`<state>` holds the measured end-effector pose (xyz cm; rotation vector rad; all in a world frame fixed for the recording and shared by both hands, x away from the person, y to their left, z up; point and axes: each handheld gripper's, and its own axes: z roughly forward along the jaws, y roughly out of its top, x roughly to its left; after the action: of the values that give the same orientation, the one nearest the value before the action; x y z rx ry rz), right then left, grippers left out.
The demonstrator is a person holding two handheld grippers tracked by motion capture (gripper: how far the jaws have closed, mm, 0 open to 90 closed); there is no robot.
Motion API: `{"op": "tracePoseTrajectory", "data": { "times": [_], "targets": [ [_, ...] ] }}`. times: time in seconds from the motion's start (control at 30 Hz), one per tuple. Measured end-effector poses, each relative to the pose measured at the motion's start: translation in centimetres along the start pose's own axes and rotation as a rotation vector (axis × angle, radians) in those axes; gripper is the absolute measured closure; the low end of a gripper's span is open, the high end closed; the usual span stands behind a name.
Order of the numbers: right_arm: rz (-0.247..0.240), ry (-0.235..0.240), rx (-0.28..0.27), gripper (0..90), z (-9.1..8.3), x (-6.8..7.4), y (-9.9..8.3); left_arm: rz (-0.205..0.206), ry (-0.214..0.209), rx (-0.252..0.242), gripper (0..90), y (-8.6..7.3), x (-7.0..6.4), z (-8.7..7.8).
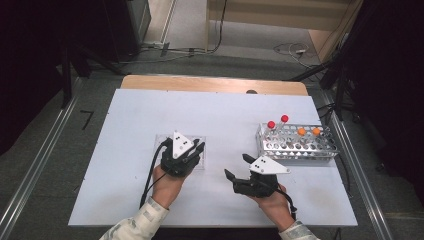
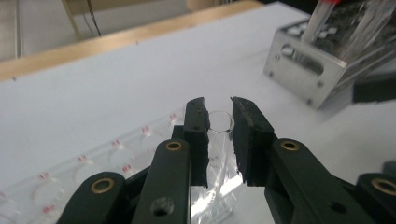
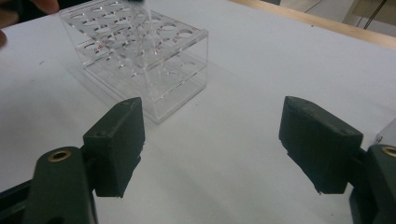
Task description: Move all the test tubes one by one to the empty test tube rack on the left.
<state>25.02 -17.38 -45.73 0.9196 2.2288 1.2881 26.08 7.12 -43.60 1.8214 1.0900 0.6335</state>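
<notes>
A clear uncapped glass tube (image 2: 219, 144) stands upright in a hole of the clear acrylic rack (image 2: 116, 156). My left gripper (image 2: 219, 109) is shut on that tube just below its rim. From above, the left gripper (image 1: 199, 148) hovers over the acrylic rack (image 1: 165, 141) at the table's centre left. My right gripper (image 1: 236, 165) is open and holds nothing, between the two racks and low over the table. Its own view has the jaws (image 3: 212, 114) wide apart, pointing at the acrylic rack (image 3: 154, 65), where the tube (image 3: 145, 23) looks blurred.
A metal tube rack (image 1: 295, 150) sits at the right, holding two red-capped tubes (image 1: 271, 125) and two orange-capped ones (image 1: 301, 131). Its corner (image 2: 303, 77) lies beyond the left jaws. The white table top (image 1: 225, 120) ends in a wooden strip at the far edge.
</notes>
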Motion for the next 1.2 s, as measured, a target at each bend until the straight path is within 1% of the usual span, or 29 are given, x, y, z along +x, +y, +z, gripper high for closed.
{"op": "tracePoseTrajectory", "data": {
  "times": [0.03, 0.07, 0.17, 0.27, 0.33, 0.4, 0.43, 0.53, 0.6, 0.67, 0.73, 0.8, 0.9, 1.0, 1.2],
  "targets": [
    [-0.001, 0.0, -0.001, 21.2, 0.0, 0.0, 0.0, 0.002, 0.001, 0.012, 76.4, -0.3, 0.0, 0.3],
    [-0.001, 0.001, -0.001, 21.2, -0.1, -0.1, 0.0, -0.004, -0.001, 0.009, 75.9, -0.5, -0.1, 0.5],
    [-0.001, -0.005, -0.004, 21.2, -0.2, -0.2, 0.0, -0.005, 0.002, 0.008, 75.7, -0.5, -0.1, 0.4],
    [0.001, -0.004, -0.003, 21.2, -0.2, -0.2, -0.1, -0.014, -0.01, 0.016, 74.6, -0.5, 0.1, 0.4],
    [-0.001, -0.004, -0.002, 21.3, -0.2, -0.2, -0.1, -0.03, -0.026, 0.015, 68.5, -0.5, 0.2, 0.4],
    [-0.001, -0.005, -0.004, 21.2, -0.2, -0.1, -0.1, -0.042, -0.034, 0.008, 60.0, -0.3, 0.3, 0.2],
    [0.0, -0.006, -0.005, 21.3, -0.3, -0.1, -0.1, -0.051, -0.029, -0.006, 55.2, -0.2, 0.4, 0.0],
    [0.0, -0.013, -0.011, 21.3, -0.5, -0.3, 0.0, -0.095, -0.003, -0.044, 35.8, 0.3, 0.6, -0.8],
    [0.002, -0.02, -0.017, 21.3, -0.8, -0.5, -0.1, -0.119, 0.006, -0.056, 27.5, 0.5, 0.9, -1.2],
    [0.005, -0.032, -0.021, 21.3, -1.3, -0.8, -0.1, -0.147, 0.009, -0.058, 22.1, 0.5, 1.3, -1.3],
    [0.009, -0.041, -0.023, 21.3, -1.7, -1.3, -0.3, -0.16, 0.013, -0.053, 19.9, 0.5, 1.6, -1.4],
    [0.022, -0.053, -0.02, 21.4, -2.2, -1.7, -0.4, -0.161, 0.026, -0.049, 18.0, 0.4, 1.8, -1.4],
    [0.037, -0.073, -0.022, 21.5, -2.8, -2.4, -0.6, -0.156, 0.035, -0.045, 18.0, 0.3, 2.0, -1.4],
    [0.052, -0.097, -0.021, 21.5, -3.3, -3.2, -0.8, -0.139, 0.06, -0.042, 18.0, 0.2, 2.2, -1.5],
    [0.09, -0.15, -0.031, 21.8, -4.2, -5.0, -1.1, -0.151, 0.076, -0.045, 18.0, 0.1, 2.7, -1.8]
  ]
}}
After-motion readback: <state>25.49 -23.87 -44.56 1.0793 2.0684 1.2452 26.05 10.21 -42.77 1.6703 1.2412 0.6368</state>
